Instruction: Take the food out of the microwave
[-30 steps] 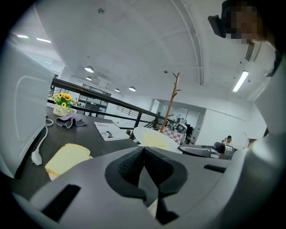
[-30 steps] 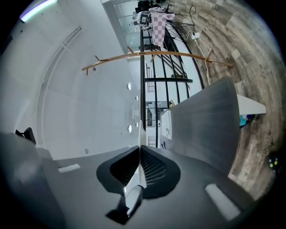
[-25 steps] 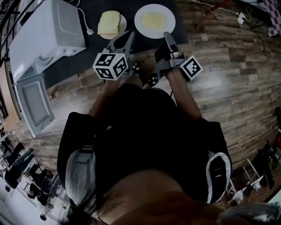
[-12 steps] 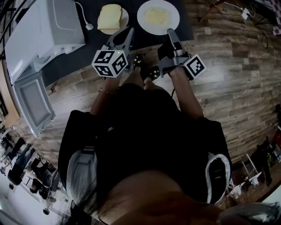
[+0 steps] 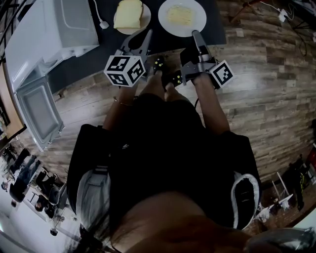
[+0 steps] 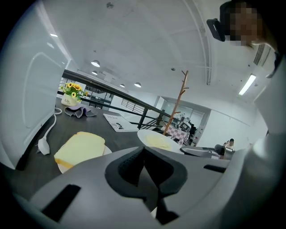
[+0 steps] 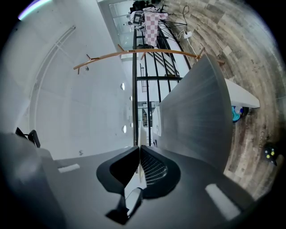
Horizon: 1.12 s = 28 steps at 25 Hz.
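A wooden floor (image 5: 266,99) fills the right and near side of the head view. A dark desk (image 5: 84,66) runs along the far edge. At the desk's far left stands a white microwave (image 5: 54,29), its door (image 5: 37,116) swung fully open toward the near left. The person (image 5: 158,158), in dark clothes, faces the desk. Right of the microwave are two white plates, both outside it. The large plate (image 5: 164,20), on the right, carries flat yellow food (image 5: 180,15). The small plate (image 5: 144,17) just to its left carries a thick slice of bread (image 5: 128,11). The right tool (image 5: 195,33) is rolled onto its side, and its jaws are clamped on the near rim of the large plate. Whether that plate rests on the desk cannot be told. The left tool (image 5: 147,33) is near the small plate's right edge, with its jaws pressed together on nothing. A white plug (image 5: 103,23) lies between the microwave and the bread.
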### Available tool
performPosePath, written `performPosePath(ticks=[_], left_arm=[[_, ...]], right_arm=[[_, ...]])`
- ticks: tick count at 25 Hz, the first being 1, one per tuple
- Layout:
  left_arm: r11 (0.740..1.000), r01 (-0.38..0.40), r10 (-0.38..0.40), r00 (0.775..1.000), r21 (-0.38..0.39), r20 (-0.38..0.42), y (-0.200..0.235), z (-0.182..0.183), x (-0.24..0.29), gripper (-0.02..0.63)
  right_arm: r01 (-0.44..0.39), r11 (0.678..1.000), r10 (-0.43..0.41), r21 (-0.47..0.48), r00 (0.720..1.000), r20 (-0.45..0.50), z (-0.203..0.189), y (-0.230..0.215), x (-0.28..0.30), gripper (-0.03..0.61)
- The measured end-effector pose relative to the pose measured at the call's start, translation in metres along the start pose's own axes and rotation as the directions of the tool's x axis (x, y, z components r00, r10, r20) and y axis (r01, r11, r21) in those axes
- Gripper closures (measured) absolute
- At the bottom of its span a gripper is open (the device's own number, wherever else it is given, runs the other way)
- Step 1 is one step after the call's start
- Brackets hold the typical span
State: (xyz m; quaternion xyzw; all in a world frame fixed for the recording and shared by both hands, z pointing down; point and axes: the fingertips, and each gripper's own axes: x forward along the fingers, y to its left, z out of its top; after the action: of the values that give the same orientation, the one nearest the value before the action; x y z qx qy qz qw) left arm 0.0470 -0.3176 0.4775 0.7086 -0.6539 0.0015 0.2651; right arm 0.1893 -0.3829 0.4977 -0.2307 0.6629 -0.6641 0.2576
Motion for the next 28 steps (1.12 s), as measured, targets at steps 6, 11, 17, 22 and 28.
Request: performPosePath(ticks=[6,11,17,22,28], left_arm=[[1.0,0.007,-0.007,1.0,-0.003,-0.006,0.0,-0.003,0.004,0.607],[1.0,0.009,-0.009,1.0,-0.005,-0.019,0.005,-0.007,0.006,0.607],[1.0,0.007,-0.007,1.0,-0.011,-0.027,0.015,-0.008,0.009,0.607],[1.0,0.004,-0.004,1.0,-0.02,-0.023,0.022,-0.006,0.012,0.606],[1.0,0.002,-0.003,0.999,-0.024,-0.033,0.029,-0.008,0.014,0.607]], right_arm=[[0.009,1.0,-0.009,0.005,1.0,0.01,0.002,-0.007,0.001,0.572],[0.024,1.0,-0.024,0.013,1.0,0.018,-0.001,-0.013,0.005,0.571],[0.055,0.998,-0.056,0.029,0.998,0.021,-0.005,-0.024,0.012,0.571],[0.078,0.996,-0.079,0.038,0.997,0.022,-0.007,-0.033,0.016,0.571],[0.096,0.994,-0.097,0.043,0.995,0.019,-0.007,-0.041,0.022,0.571]])
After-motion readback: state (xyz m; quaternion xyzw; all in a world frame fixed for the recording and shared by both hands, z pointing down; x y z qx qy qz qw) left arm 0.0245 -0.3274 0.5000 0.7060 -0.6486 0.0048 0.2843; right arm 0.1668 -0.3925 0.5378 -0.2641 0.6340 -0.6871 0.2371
